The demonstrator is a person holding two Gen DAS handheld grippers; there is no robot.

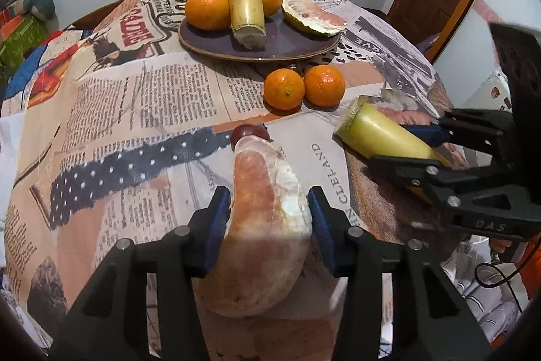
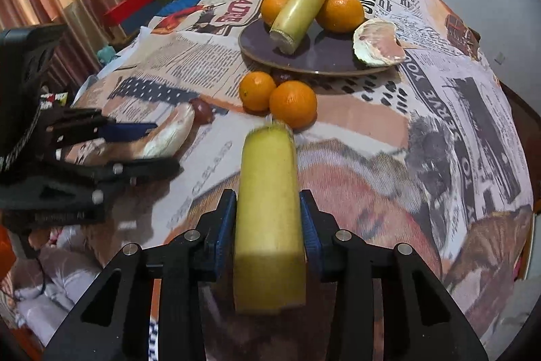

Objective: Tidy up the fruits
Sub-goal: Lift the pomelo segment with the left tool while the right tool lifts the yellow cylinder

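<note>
Both tools loaded, mid-carry. My left gripper (image 1: 270, 215) has its blue pads closed against the sides of a pomelo segment (image 1: 267, 225), pink flesh with white pith, held above the newspaper-print tablecloth (image 1: 142, 110); a small dark red fruit (image 1: 250, 132) lies on the cloth just beyond the segment's tip. My right gripper (image 2: 267, 222) is clamped on a yellow-green sugarcane piece (image 2: 268, 219), which sticks out forward past the pads toward the two loose oranges (image 2: 279, 98) sitting touching each other on the cloth. Destination looks to be the dark purple plate (image 2: 324, 56) farther back, already carrying another sugarcane piece (image 2: 299, 10) lying between two oranges, and an opened pomelo piece (image 2: 378, 43) at its right rim. I judge the step in hand as transport to the plate, neither item placed yet. Next move: bring each piece over the loose oranges without knocking them, then set down on bare plate. Free space is mostly at the front middle, so I would place one tool at a time to keep the two from crowding each other. The cane may roll once released.
</note>
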